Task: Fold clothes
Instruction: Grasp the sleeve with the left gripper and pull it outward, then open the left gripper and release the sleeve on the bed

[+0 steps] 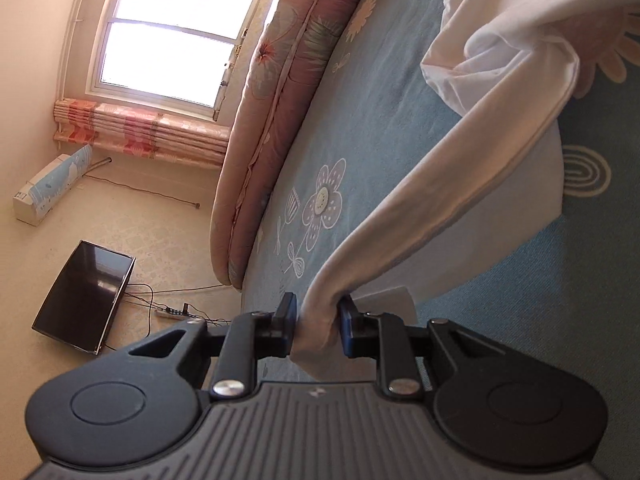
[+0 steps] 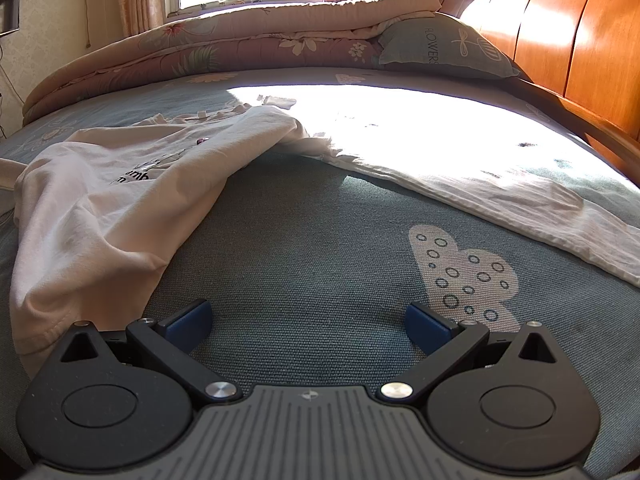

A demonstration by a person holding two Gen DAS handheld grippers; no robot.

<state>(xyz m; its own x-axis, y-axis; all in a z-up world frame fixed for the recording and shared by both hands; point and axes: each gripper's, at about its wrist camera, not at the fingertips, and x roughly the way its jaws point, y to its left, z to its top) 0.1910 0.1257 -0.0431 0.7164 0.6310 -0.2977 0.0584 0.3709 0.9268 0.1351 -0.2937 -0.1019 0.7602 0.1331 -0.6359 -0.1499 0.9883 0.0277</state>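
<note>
Sunlight falls across a bed covered in a blue woven sheet (image 2: 304,240) printed with pale flowers and hearts. The left gripper (image 1: 318,326) has its jaws clenched on a bunched end of a white cotton long-sleeved shirt (image 1: 460,184), lifting a stretched length of it above the bed. The right gripper (image 2: 308,330) hovers low over the sheet with its jaws spread wide and released, just beside the shirt's (image 2: 120,200) crumpled body, which lies on the bed with dark lettering showing. A folded pink floral quilt (image 2: 224,50) lies along the far edge, next to a blue pillow (image 2: 444,46) against an orange wooden headboard (image 2: 560,28).
</note>
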